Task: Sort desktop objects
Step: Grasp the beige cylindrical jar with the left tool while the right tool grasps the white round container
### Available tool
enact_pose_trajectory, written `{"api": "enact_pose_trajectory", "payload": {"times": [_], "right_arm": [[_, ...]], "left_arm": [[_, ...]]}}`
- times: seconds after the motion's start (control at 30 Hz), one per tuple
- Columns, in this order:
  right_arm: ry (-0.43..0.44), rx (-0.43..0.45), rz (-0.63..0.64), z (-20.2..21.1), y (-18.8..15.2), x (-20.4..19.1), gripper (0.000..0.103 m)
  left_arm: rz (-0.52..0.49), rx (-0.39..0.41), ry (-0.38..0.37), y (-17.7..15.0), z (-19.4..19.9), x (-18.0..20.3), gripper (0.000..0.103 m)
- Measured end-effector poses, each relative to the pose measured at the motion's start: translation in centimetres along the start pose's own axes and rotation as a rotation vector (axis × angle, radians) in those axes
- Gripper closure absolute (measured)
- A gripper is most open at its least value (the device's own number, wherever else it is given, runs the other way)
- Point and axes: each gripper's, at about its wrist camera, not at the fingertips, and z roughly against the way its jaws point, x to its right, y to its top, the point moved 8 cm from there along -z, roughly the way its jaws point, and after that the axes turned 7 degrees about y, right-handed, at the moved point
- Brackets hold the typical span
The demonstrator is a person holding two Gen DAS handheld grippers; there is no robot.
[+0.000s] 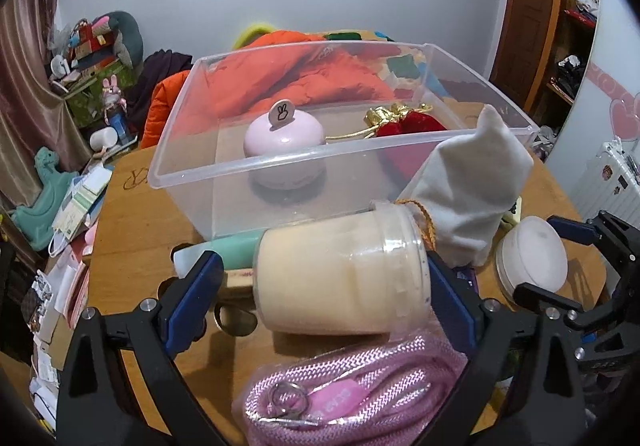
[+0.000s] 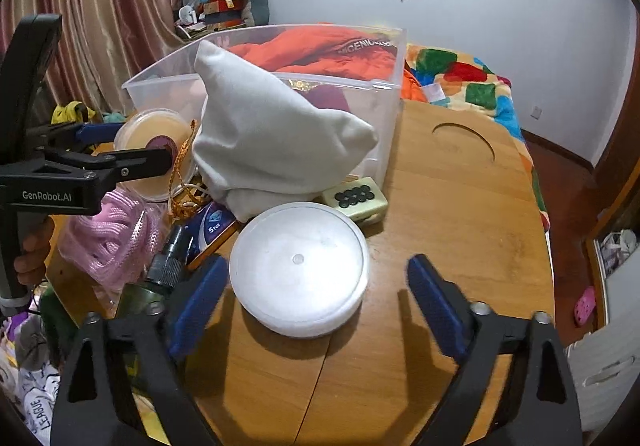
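On the arm of the left claw (image 2: 132,154), seen from the right wrist view, white letters read "GenRobot.AI". A blue packet (image 2: 212,224) lying under the white cloth bag (image 2: 264,138) carries "5 Pcs", and the orange jacket (image 2: 320,46) behind the clear plastic bin (image 1: 240,182) shows part of a word, "...CENIC...". A hand-drawn mark is scrawled on the wooden bench (image 2: 460,206) near its left edge, unreadable. The pink tag (image 1: 340,402) on the pink cord bundle (image 1: 360,374) bears letters too blurred to read.

The left claw (image 1: 324,278) stands wide, its blue pads on either side of the cream jar (image 1: 340,278), which lies on its side just in front of the bin; the right pad sits at the jar's lid end, the left pad apart from the base. The right claw (image 2: 316,306) is also wide, flanking the white round tin (image 2: 300,270) with a clear gap on the right side.

Inside the bin sit a lilac round case (image 1: 284,150) with a rabbit tab and a red velvet pouch (image 1: 408,126). A cream button box (image 2: 356,198) rests just behind the tin. The bench's right half, toward its curved edge and cut-out, lies open; the left is crowded.
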Motion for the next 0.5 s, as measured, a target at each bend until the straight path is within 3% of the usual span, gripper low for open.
{"api": "enact_pose_trajectory", "payload": {"times": [0.07,0.13,0.27,0.5], "right_arm": [[0.014,-0.013,-0.004,-0.5,-0.1,0.0,0.030],[0.062,-0.021,-0.031,-0.8,-0.2,0.0,0.038],[0.066,-0.009,-0.037,-0.8,-0.2,0.2,0.039],[0.073,0.023,-0.037,0.3,0.0,0.2,0.040]], "left_arm": [[-0.010,0.000,0.004,0.0,-0.2,0.2,0.019],[-0.010,0.004,0.000,0.2,-0.4,0.2,0.021],[-0.023,0.017,-0.025,0.5,-0.3,0.7,0.032],[0.024,0.014,-0.064,0.8,-0.3,0.2,0.033]]}}
